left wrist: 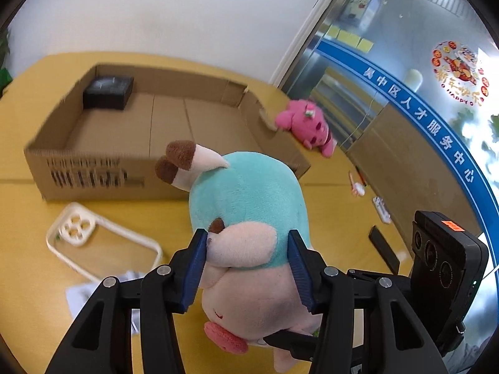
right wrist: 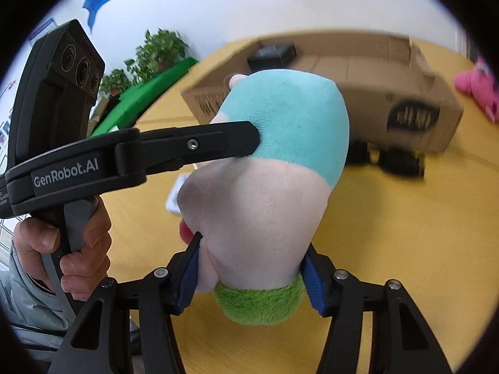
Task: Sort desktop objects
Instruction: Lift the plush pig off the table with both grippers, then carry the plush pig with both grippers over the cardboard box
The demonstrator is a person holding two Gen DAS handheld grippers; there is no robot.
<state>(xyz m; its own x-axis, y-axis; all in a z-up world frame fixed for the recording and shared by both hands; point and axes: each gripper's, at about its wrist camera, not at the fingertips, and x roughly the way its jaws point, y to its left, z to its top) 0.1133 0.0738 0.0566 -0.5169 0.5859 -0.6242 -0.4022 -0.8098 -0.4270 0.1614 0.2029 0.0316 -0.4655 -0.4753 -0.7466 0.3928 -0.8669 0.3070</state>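
both grippers clamp the same teal-and-pink plush toy (left wrist: 249, 218), held up off the yellow counter (left wrist: 28, 218), probably to carry it to the box. the left gripper (left wrist: 249, 249) pinches its pale face from both sides; the right gripper (right wrist: 249, 261) squeezes the pink lower body just above the green tuft, likely sharing a bulky, floppy load. on the counter below lie one white phone case (left wrist: 78, 233) and some paper, edge only. beyond stands one open cardboard box (left wrist: 93, 168) with one black box (left wrist: 109, 92) in its far corner. just outside its right wall lies one pink plush (left wrist: 307, 124), not yet sorted. two plush toys in all.
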